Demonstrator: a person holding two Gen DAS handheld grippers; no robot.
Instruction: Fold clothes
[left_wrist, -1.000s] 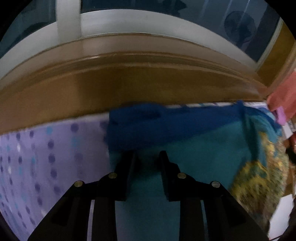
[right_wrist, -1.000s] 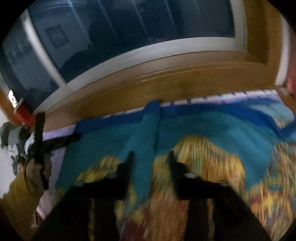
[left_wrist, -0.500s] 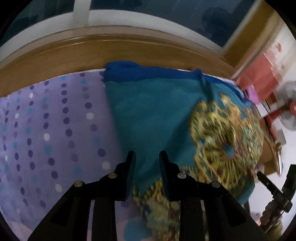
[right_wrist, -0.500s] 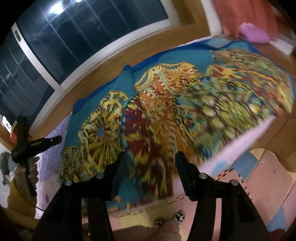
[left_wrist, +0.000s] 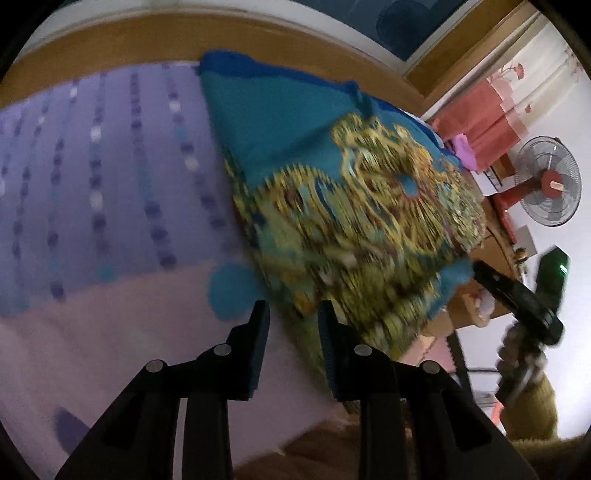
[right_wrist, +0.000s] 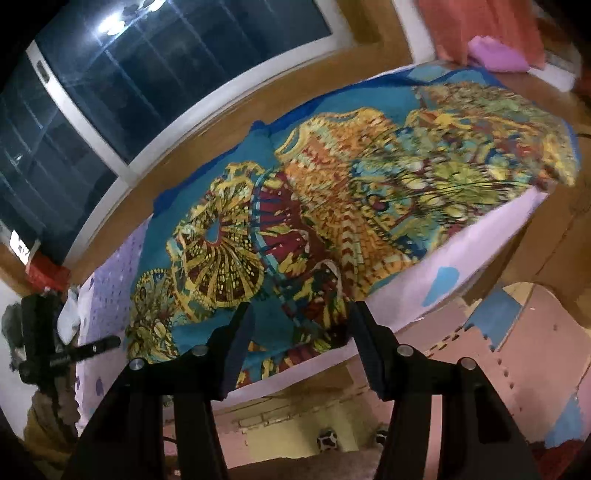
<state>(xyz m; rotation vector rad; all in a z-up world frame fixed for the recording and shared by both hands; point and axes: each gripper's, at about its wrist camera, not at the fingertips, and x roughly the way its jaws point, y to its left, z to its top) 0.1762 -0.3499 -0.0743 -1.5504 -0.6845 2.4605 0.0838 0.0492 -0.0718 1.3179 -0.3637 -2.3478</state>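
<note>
A large teal cloth with yellow, red and orange patterns (right_wrist: 332, 206) lies spread flat over the bed; it also shows in the left wrist view (left_wrist: 354, 206). My left gripper (left_wrist: 291, 317) is open and empty, pulled back above the cloth's near left edge. My right gripper (right_wrist: 301, 317) is open wide and empty, held back off the bed's front edge over the cloth's near hem. The right gripper also shows at the right of the left wrist view (left_wrist: 517, 295), and the left gripper at the left of the right wrist view (right_wrist: 70, 350).
The bed has a lilac dotted sheet (left_wrist: 110, 166) against a wooden ledge (right_wrist: 207, 122) under a dark window (right_wrist: 147, 55). A standing fan (left_wrist: 546, 184) and orange curtain (left_wrist: 476, 118) are at the right. Pink and blue foam floor mats (right_wrist: 517, 350) lie below.
Both grippers have let go of the cloth and drawn back from the window side toward the bed's front edge. The cloth now lies spread flat.
</note>
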